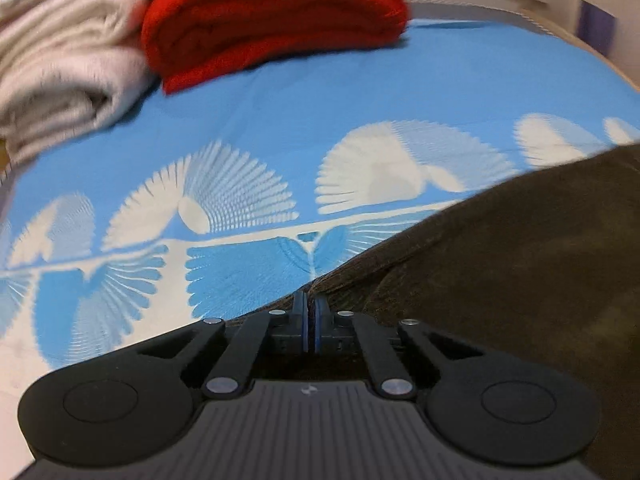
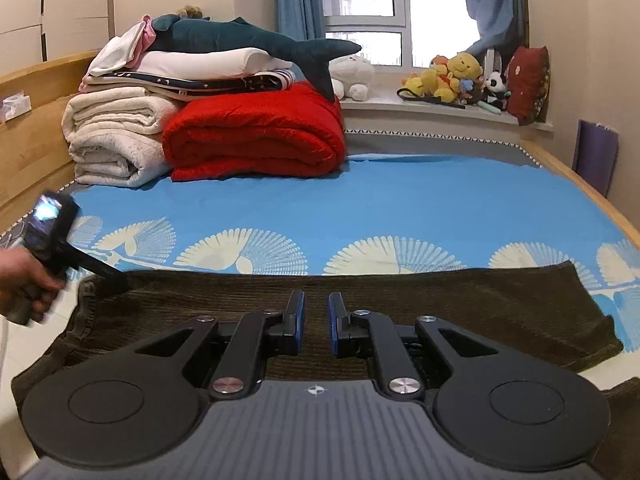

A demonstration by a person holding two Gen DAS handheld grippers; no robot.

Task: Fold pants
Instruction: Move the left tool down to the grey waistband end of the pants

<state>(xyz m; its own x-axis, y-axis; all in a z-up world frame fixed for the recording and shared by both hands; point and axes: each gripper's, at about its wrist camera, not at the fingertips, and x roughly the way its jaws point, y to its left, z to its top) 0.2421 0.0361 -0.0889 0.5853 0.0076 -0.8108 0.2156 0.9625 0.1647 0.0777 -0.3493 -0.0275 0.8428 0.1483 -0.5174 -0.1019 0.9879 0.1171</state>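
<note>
Pants (image 2: 360,304), brown corduroy, are lying flat across the bed sheet (image 2: 400,208), directly under the right gripper (image 2: 317,308), whose jaws are standing slightly apart, holding nothing. Left gripper (image 1: 310,304) is pinching shut at the pants' edge; actual grip is unclear. No readable writing. Left view is blurring.

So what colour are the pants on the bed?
Dark brown pants, ribbed like corduroy; clearest in the right wrist view.
</note>
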